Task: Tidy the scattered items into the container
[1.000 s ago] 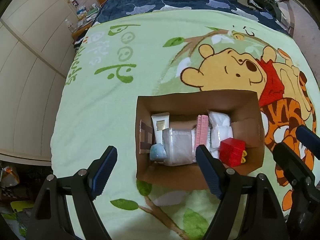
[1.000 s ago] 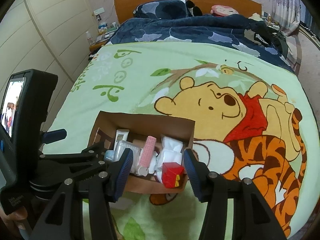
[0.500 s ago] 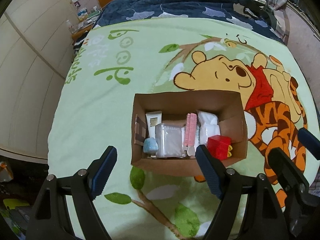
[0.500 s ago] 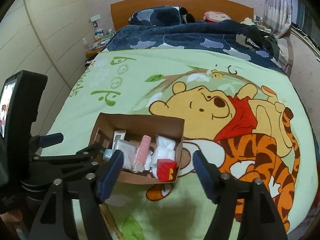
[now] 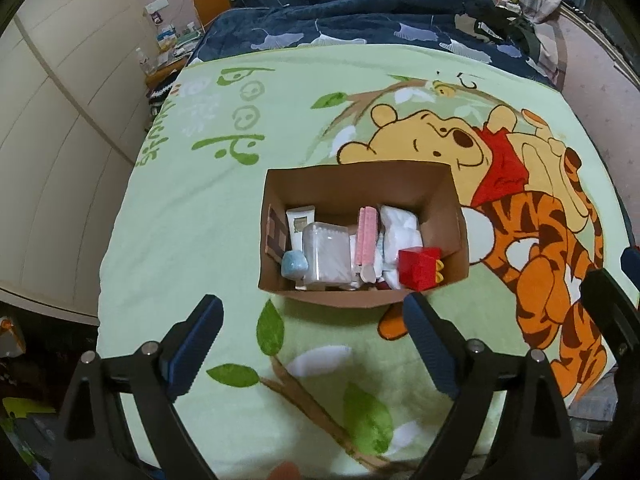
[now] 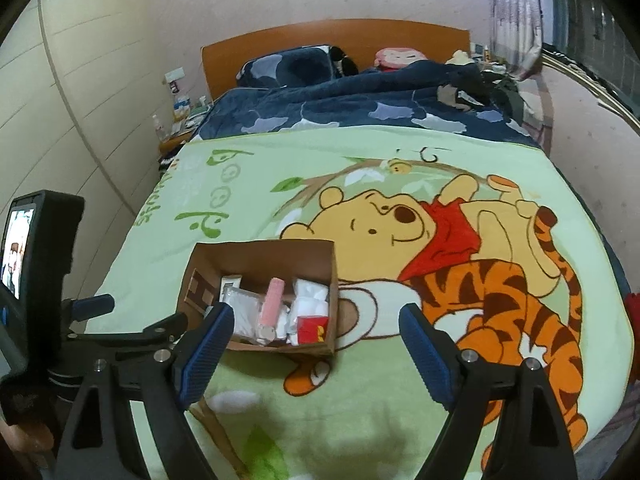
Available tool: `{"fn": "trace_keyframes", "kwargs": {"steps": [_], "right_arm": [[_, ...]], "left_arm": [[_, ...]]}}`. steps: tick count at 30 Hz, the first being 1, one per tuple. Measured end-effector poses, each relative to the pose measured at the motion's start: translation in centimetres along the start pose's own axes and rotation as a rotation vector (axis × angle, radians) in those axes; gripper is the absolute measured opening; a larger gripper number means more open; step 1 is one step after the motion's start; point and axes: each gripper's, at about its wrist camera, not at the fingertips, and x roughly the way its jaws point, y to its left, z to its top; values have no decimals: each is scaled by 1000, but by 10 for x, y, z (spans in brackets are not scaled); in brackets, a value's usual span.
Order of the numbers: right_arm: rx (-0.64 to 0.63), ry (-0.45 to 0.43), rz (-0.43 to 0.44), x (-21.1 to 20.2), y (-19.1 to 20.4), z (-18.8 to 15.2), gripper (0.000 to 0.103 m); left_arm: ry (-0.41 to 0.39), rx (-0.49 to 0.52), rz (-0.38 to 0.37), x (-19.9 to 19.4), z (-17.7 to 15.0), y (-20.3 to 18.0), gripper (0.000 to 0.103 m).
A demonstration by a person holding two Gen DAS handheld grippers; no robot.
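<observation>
A brown cardboard box (image 5: pixel 356 182) stands on the green cartoon blanket and also shows in the right wrist view (image 6: pixel 260 250). Inside it lie a red block (image 5: pixel 418 266), a pink bar (image 5: pixel 366 236), white packets (image 5: pixel 400 228), a clear packet (image 5: pixel 326 252), a white tube (image 5: pixel 300 224) and a pale blue item (image 5: pixel 294 264). My left gripper (image 5: pixel 316 342) is open and empty, held above the blanket on the near side of the box. My right gripper (image 6: pixel 316 352) is open and empty, also nearer than the box. The left gripper's body (image 6: pixel 40 300) shows at the left of the right wrist view.
The green blanket (image 6: pixel 248 200) covers the near half of the bed. A dark blue duvet (image 6: pixel 360 108) and pillow lie beyond it by the wooden headboard (image 6: pixel 336 36). White wardrobe doors (image 5: pixel 52 100) stand at the left. A cluttered bedside table (image 6: pixel 176 120) sits at the back left.
Both grippers have pulled back and up from the box, which now looks smaller and farther. The right gripper's jaws have spread wider. The box and its contents have not moved.
</observation>
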Motion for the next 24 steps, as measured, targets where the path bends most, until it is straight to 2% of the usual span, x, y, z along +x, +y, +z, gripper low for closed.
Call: {"fn": "trace_keyframes", "kwargs": {"steps": [4,7,10,15,16,18,20,24], "right_arm": [[5,9,-11,-7,-7,-15,87],[4,11,-14,-13,-10,-23,87],[5,2,-17,-19,-14,-29,87],[7,-17,-24,-28,-17,-35,87],[7,-18,-23,-29,-17,-36,87],[4,-20,-23,-31,-17,-39,87],[-1,-19,-22,-34,-17,-42,87],[0,-30,-27,-40,-18,-45,87]], "left_arm": [[-15,3,19,-10,-10,-3,92],[-16,0,62,-15,-18,-4,93],[-19,-14,60,-21,-23,-4,93],[-68,6,58,-36,-31,-11,93],[-79,12,58,-39,-33,-13,94],[-102,30,70,-45,-35,-18,103],[-131,36,81,-53,-38,-22,103],[-158,33,43,-62,-40,-25,103]]}}
